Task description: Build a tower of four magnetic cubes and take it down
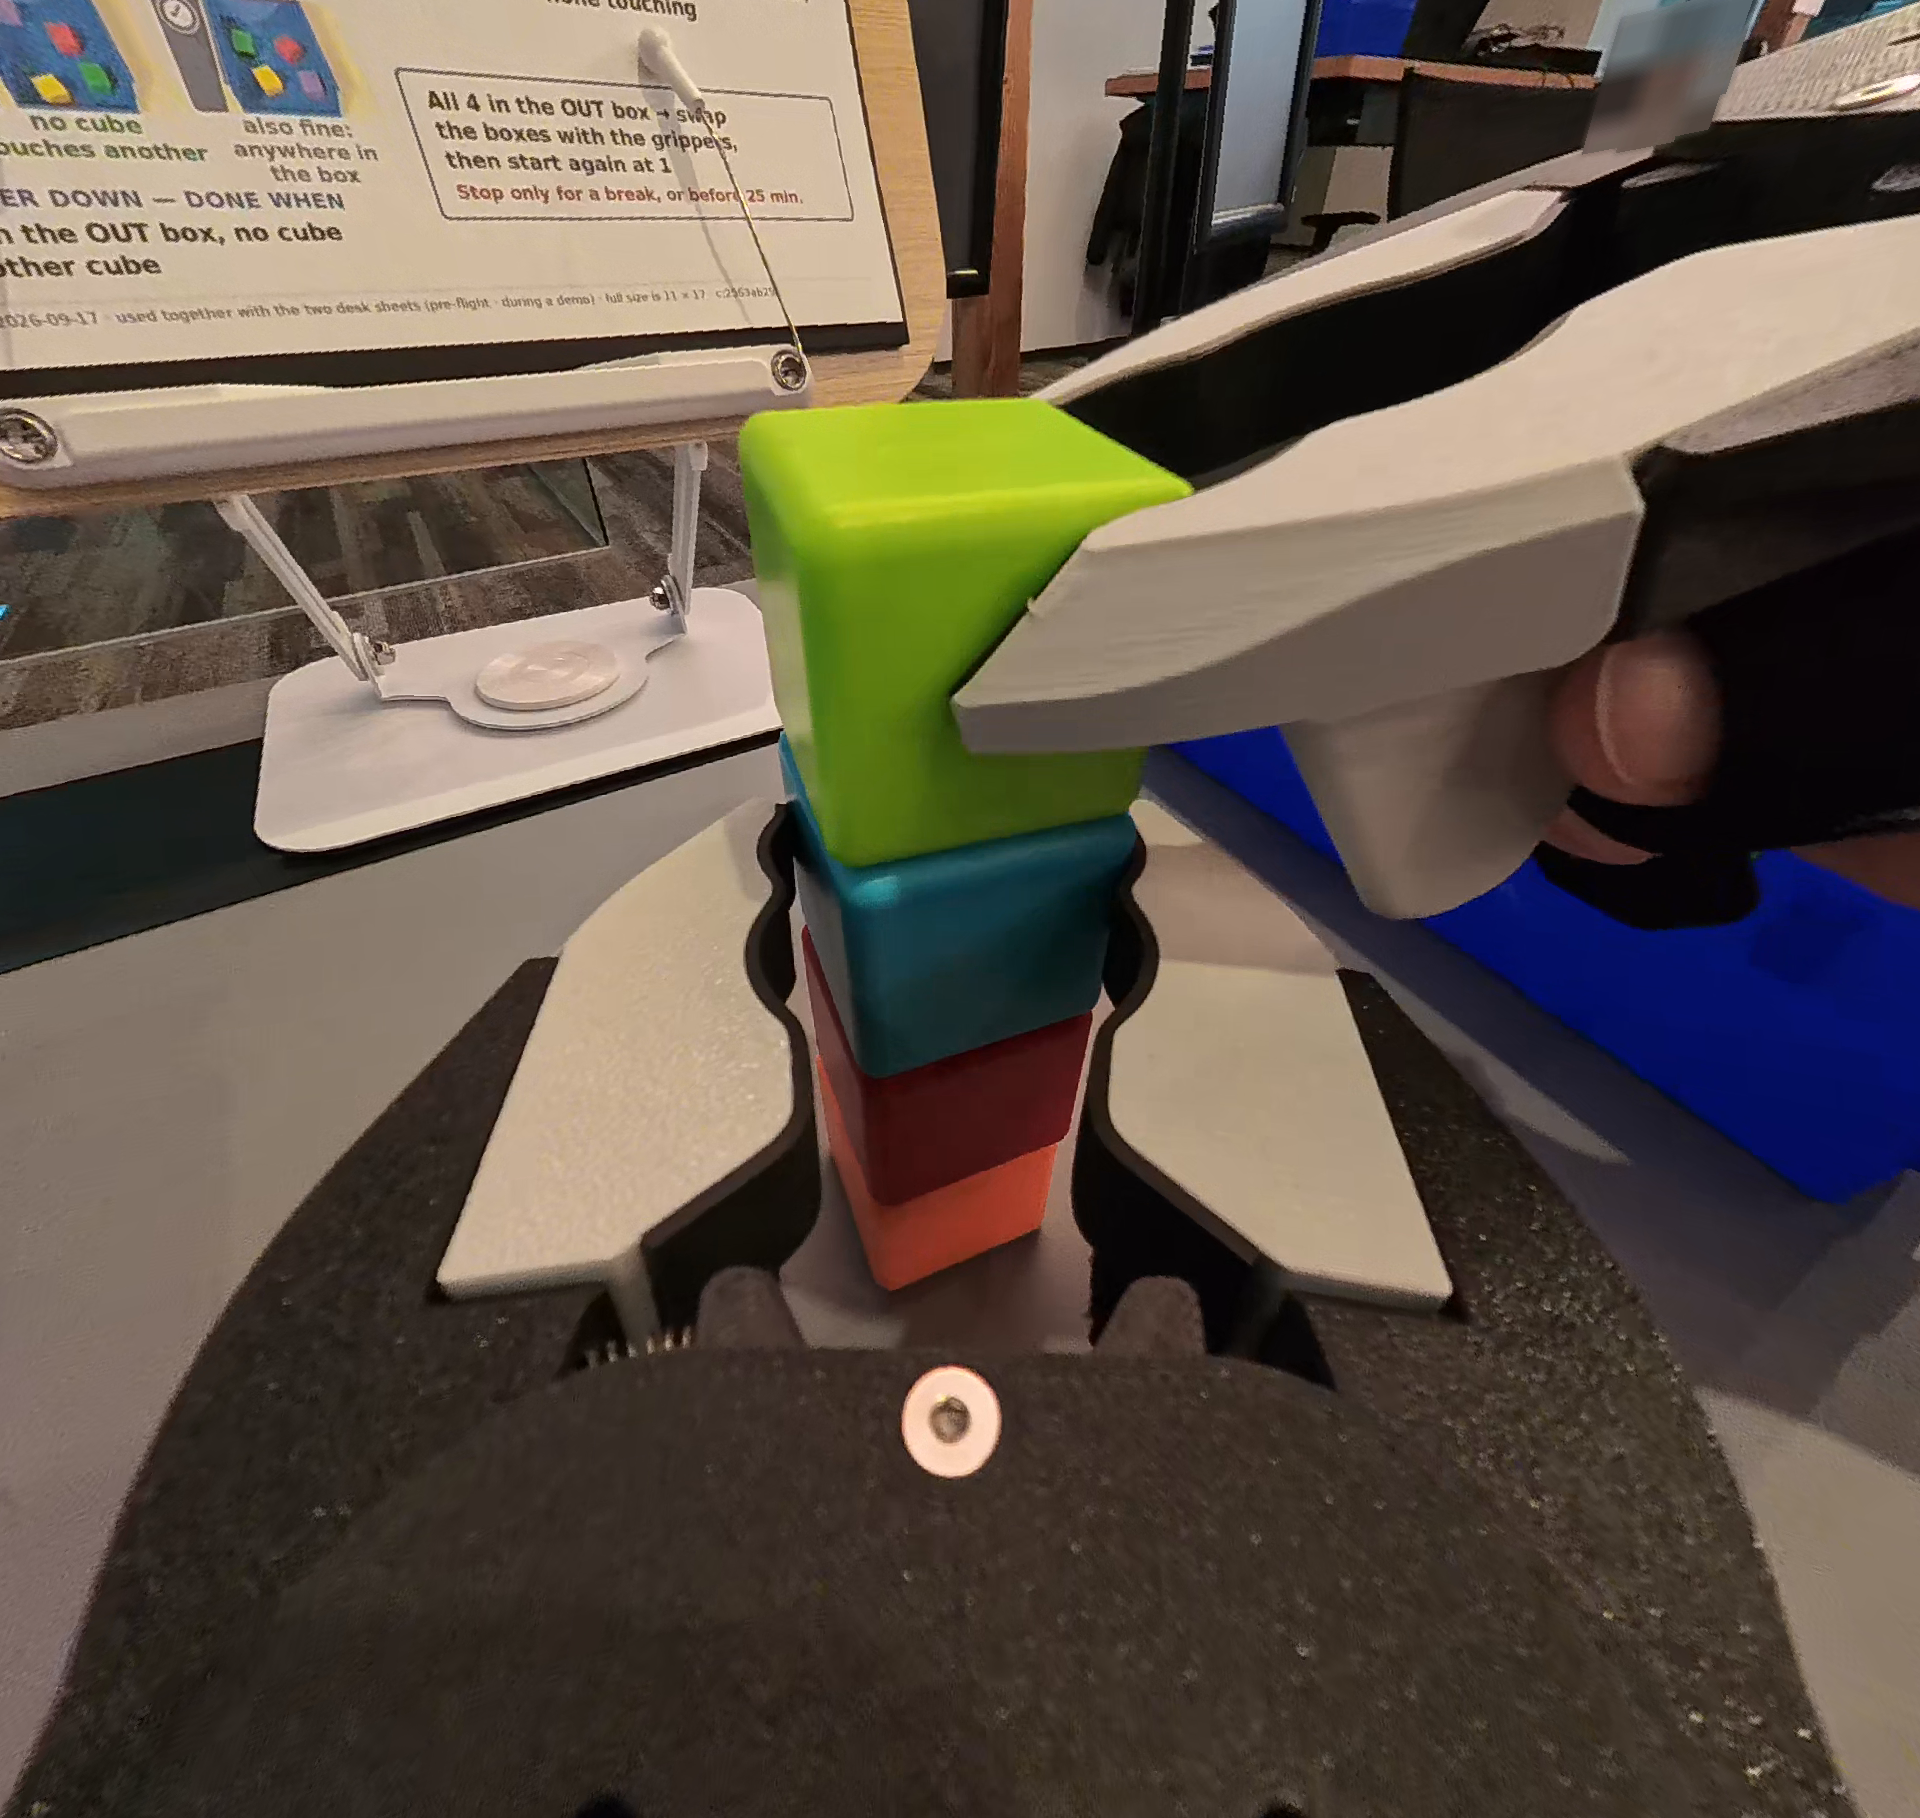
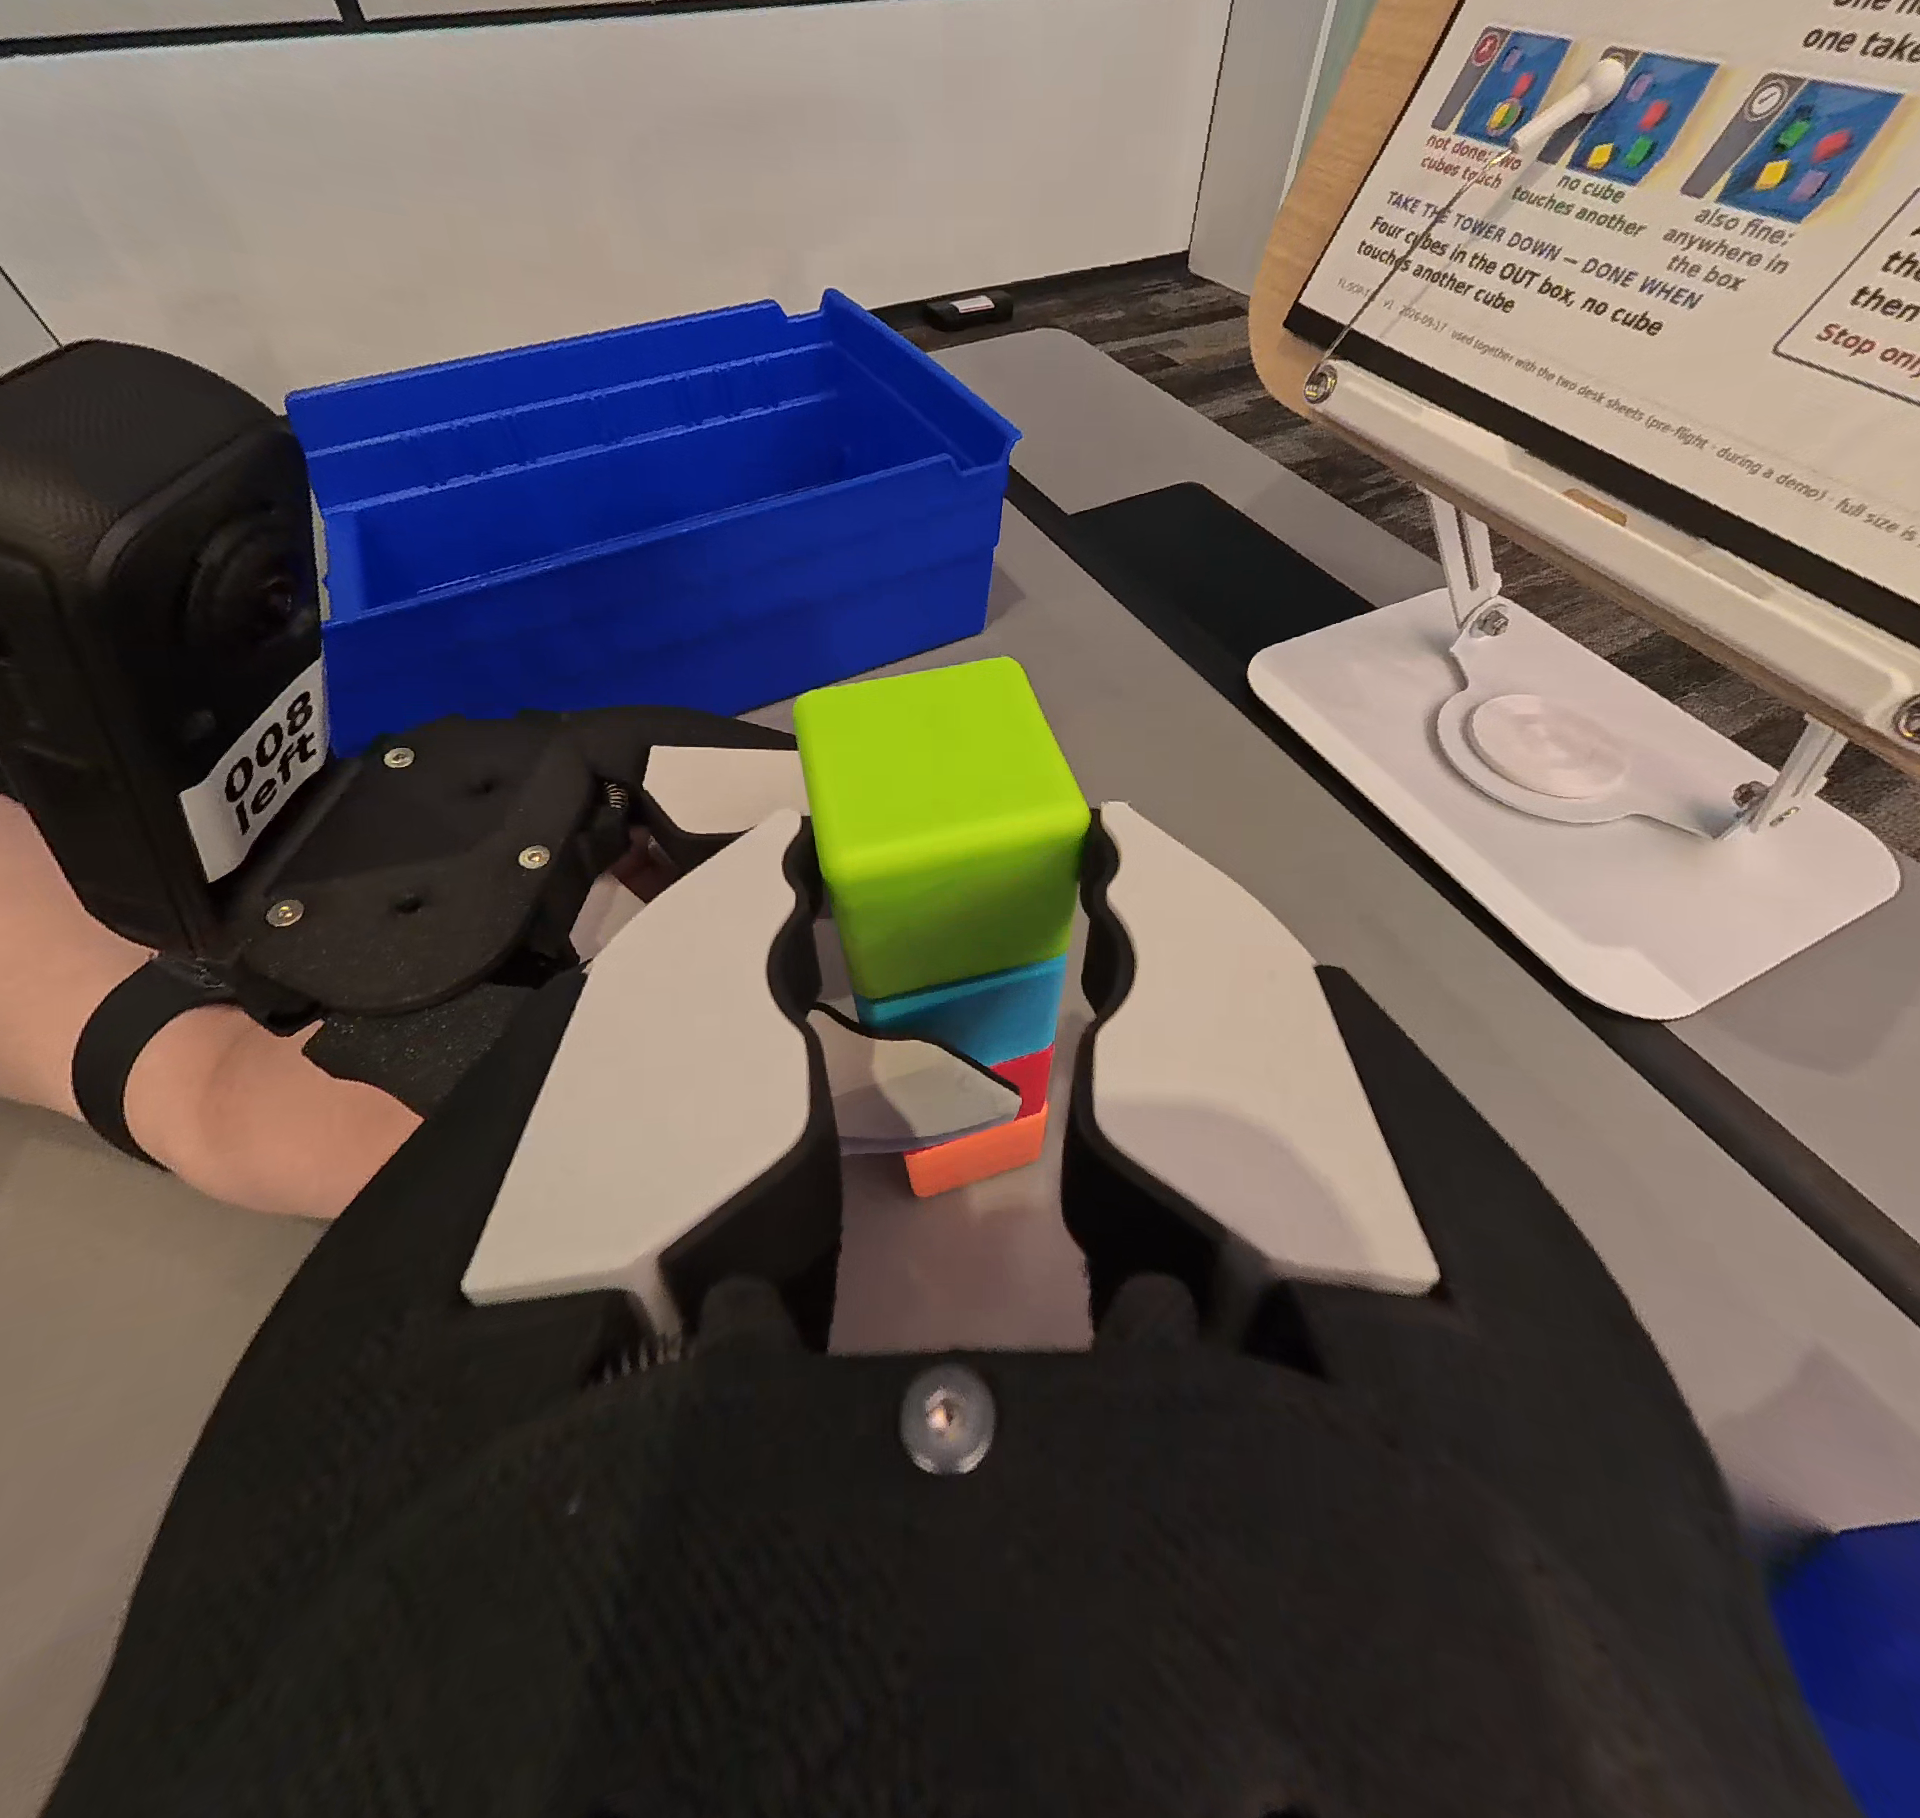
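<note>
A tower of four cubes stands on the grey mat (image 1: 260, 1093): green cube (image 1: 925, 625) on top, then teal cube (image 1: 977, 947), dark red cube (image 1: 956, 1114) and orange cube (image 1: 951, 1228) at the bottom. My left gripper (image 1: 956, 895) is shut on the teal cube, one finger on each side. My right gripper (image 2: 945, 885) is shut on the green cube (image 2: 935, 833) and reaches in from the right in the left wrist view (image 1: 1008, 563). In the right wrist view a left gripper finger (image 2: 925, 1093) crosses the teal cube (image 2: 987, 1010) and the red cube (image 2: 1029, 1077), above the orange cube (image 2: 977, 1160).
An empty blue box (image 2: 665, 521) stands behind the tower on the left. A second blue box (image 1: 1714, 1020) lies to the right. An instruction sheet on a white stand (image 2: 1558, 812) is at the back right and shows in the left wrist view (image 1: 499, 729). Tip to tip, the grippers are about 5 cm apart.
</note>
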Demonstrator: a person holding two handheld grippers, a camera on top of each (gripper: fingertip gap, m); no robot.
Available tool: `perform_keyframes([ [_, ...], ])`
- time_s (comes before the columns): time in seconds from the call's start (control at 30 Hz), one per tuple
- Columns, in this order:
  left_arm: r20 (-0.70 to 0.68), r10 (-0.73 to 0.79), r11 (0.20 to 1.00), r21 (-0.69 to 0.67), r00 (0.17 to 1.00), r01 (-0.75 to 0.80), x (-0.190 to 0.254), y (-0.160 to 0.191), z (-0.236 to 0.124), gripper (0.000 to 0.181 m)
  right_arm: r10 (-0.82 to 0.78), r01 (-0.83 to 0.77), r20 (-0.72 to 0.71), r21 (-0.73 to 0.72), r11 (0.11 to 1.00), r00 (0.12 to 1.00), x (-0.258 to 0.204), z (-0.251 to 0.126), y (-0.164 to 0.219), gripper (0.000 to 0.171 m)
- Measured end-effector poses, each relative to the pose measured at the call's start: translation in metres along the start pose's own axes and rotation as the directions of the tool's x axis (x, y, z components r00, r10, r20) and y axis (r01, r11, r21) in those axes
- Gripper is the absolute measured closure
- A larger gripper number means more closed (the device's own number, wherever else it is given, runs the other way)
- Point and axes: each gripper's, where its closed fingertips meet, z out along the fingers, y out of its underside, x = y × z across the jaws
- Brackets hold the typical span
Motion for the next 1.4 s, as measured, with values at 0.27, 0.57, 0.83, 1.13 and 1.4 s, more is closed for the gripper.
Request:
perform_keyframes([
  [0.27, 0.000, 0.001, 1.000, -0.002, 1.000, -0.001, -0.001, 0.000, 0.000, 0.124, -0.007, 0.007, -0.020, -0.006, 1.000, 1.000, 0.000, 0.001, -0.001, 0.122],
  [0.57, 0.004, 0.004, 1.000, -0.004, 1.000, -0.004, -0.004, 0.000, 0.001, 0.125, 0.022, -0.022, -0.038, 0.012, 1.000, 0.999, 0.002, 0.003, -0.002, 0.122],
  [0.83, 0.002, 0.004, 1.000, -0.006, 1.000, -0.004, -0.004, 0.000, 0.002, 0.125, 0.004, -0.004, -0.048, 0.018, 1.000, 0.999, 0.002, 0.004, -0.003, 0.122],
  [1.13, -0.008, -0.001, 1.000, -0.011, 1.000, 0.001, -0.005, 0.000, 0.003, 0.125, 0.026, -0.020, -0.038, 0.143, 0.989, 0.999, -0.001, -0.019, -0.039, 0.123],
  [1.4, -0.005, 0.001, 1.000, -0.011, 1.000, -0.001, -0.004, 0.001, 0.003, 0.125, -0.014, 0.029, -0.080, 0.189, 0.982, 0.997, 0.002, -0.046, -0.062, 0.123],
])
